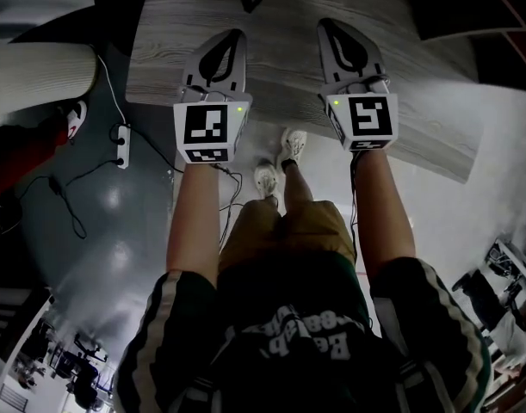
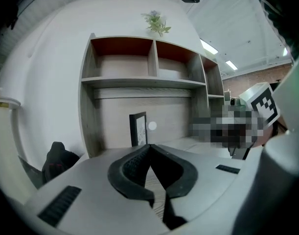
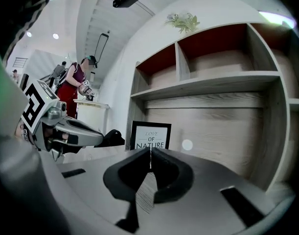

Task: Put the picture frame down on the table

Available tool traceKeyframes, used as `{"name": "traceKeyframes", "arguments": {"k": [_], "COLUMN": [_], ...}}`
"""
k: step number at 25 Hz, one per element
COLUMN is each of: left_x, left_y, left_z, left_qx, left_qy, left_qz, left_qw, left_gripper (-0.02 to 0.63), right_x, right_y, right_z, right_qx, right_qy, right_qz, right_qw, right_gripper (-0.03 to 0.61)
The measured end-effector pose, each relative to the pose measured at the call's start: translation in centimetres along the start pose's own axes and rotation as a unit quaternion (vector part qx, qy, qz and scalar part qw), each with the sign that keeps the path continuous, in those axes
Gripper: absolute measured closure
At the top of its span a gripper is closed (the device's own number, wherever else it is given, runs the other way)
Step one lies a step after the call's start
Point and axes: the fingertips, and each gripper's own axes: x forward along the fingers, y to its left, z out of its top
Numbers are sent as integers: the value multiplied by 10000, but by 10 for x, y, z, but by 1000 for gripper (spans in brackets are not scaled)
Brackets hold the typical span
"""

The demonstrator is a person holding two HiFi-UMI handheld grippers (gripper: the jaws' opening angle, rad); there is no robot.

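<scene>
A wooden shelf unit (image 2: 139,82) rose at the far edge of the grey-wood bench (image 1: 284,67). The picture frame (image 3: 150,135) stood upright on the bench beneath its lowest shelf, long axis vertical, printed face toward the near side. Nearer, the left tool (image 2: 149,146) and right tool (image 3: 150,151) hovered, each pressed together on nothing.

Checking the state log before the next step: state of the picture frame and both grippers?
picture frame: standing upright on the table, neither gripper holding it.
left gripper: shut, nothing between its jaws.
right gripper: shut, nothing between its jaws.
</scene>
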Motion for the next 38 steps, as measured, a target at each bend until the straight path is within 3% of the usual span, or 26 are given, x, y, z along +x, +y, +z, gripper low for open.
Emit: {"name": "traceKeyframes", "arguments": {"k": [14, 21, 28, 38], "left_x": [-96, -148, -189, -228], "left_y": [-36, -57, -92, -168], "left_z": [47, 90, 117, 185], "left_qx": [242, 252, -76, 6], "left_qy": [-548, -702, -678, -1031], "left_qz": [-403, -500, -610, -568], "left_qw": [9974, 9960, 9958, 9930], "left_gripper": [595, 595, 595, 595], "right_x": [-92, -152, -220, -299], "right_y": [44, 61, 52, 22], "right_z": [46, 81, 124, 163], "right_qx": [-199, -230, -199, -229], "right_qy": [-224, -153, -388, -651], "right_qz": [-389, -449, -625, -542], "right_qw": [9988, 9986, 9971, 9961], "right_gripper": [543, 543, 543, 543]}}
